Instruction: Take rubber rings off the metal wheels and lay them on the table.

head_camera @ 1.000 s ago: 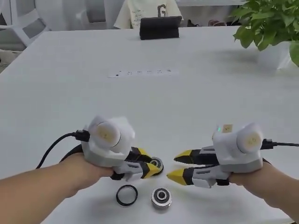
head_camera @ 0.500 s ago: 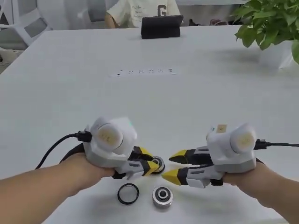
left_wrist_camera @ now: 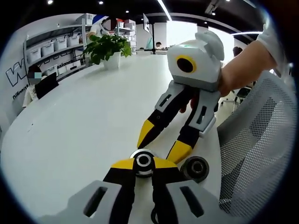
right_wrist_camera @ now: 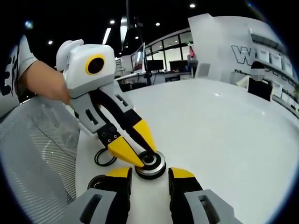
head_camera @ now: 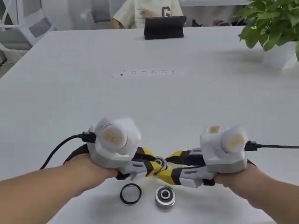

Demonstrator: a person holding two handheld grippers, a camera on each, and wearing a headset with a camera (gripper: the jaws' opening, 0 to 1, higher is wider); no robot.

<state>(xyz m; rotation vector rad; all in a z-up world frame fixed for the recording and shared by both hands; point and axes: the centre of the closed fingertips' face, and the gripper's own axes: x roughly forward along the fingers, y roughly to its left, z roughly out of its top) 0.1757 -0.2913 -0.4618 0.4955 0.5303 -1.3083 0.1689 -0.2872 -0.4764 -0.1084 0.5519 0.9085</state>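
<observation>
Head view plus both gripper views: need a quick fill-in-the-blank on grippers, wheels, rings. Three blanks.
1. The left gripper is shut on a metal ____.
2. The right gripper points at it with its jaws ____.
3. On the table, just left of the spare wheel in the head view, lies ____ loose rubber ring.

Missing words: wheel; open; one.

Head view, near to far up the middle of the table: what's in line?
In order: loose wheel → wheel clamped in the left gripper → socket strip → black tablet at the far edge.
</observation>
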